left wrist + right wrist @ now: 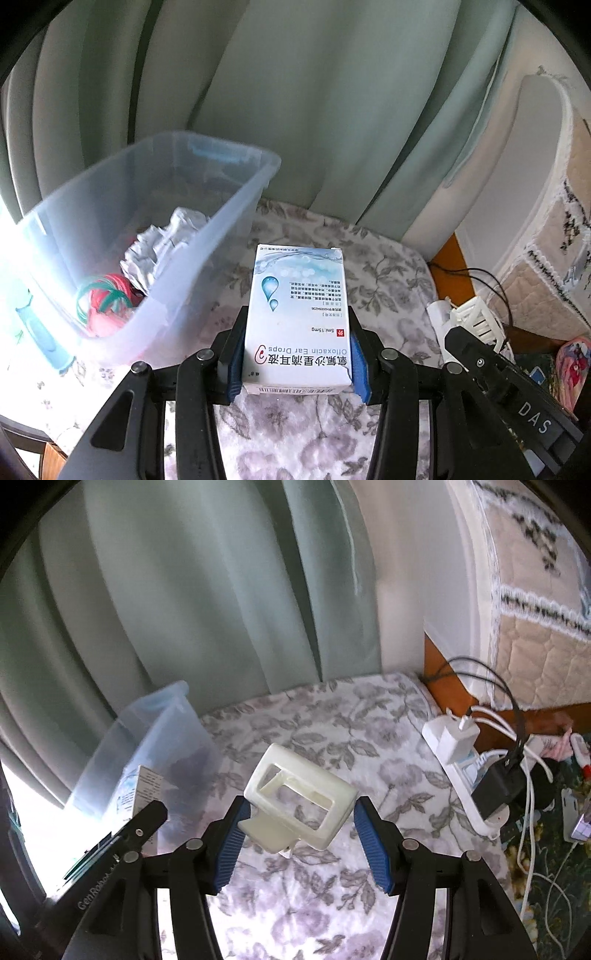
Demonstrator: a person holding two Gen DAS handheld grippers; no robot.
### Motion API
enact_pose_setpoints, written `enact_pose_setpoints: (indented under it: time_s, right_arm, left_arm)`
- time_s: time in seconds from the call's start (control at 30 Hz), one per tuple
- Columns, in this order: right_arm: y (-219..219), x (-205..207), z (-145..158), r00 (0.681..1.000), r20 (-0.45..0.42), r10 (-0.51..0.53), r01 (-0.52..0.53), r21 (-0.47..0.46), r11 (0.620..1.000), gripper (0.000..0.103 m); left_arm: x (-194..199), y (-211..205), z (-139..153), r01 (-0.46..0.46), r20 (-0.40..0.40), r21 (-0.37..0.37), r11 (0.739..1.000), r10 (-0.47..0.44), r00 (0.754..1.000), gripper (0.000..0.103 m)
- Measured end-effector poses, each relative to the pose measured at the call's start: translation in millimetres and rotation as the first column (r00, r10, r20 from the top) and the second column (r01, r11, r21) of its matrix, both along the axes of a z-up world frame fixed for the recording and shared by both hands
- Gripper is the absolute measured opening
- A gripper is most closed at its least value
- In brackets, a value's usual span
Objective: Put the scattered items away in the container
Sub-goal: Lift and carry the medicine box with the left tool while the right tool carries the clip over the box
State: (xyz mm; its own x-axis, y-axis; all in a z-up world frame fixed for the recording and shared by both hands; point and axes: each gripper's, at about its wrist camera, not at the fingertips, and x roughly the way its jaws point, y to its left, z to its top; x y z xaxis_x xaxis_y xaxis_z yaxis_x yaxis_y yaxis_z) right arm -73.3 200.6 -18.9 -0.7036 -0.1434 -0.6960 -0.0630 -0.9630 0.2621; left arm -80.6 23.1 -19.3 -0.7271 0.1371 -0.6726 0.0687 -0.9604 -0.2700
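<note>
two claws loaded above the flowered desk

while both of our claws hang over the flowered desk, each one is clamped on something. our left claw grips a white-and-blue ear drops box by its two long sides, the blue pads pressed flat against the cardboard, and the box stands out ahead of the fingertips. ahead and to the left of that claw sits the clear plastic container, with crumpled white paper and a tangle of red and green rubber bands inside it. to its right we see our other claw carrying its load.

our right claw holds a white plastic frame with rectangular cut-outs, tilted between the blue pads; the left pad meets it, but whether the right pad touches we cannot tell. the container lies ahead and left of this claw. ahead and right, past the desk's edge, lies a white power strip with plugs and cables.
</note>
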Motion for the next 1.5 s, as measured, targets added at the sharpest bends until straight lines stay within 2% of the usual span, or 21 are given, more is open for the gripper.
enact_pose_setpoints:
  time_s: [0.4,0.67,0.8,1.1,1.5]
  right_arm:
    - [-29,28,46,0.993,-0.109,0.054,-0.053,0.009,0.999,0.062]
    - [-47,44,70,0.982,-0.164,0.091,-0.086,0.035,0.996,0.062]
    - [-57,49,79,0.978,-0.179,0.105,-0.100,0.040,0.994,0.062]
    - [-81,50,90,0.972,-0.190,0.138,-0.128,0.062,0.990,0.062]
    - [-126,39,92,0.958,-0.183,0.222,-0.207,0.100,0.973,0.062]
  left_arm:
    - [30,-21,41,-0.025,-0.089,0.005,1.000,0.025,0.996,0.048]
    - [45,-38,57,-0.047,-0.139,0.023,0.999,0.050,0.989,0.048]
    - [51,-48,64,-0.071,-0.163,0.006,0.997,0.071,0.984,0.048]
    - [58,-79,72,-0.130,-0.198,0.009,0.991,0.129,0.972,0.048]
    - [58,-123,64,-0.199,-0.186,0.004,0.980,0.197,0.963,0.048]
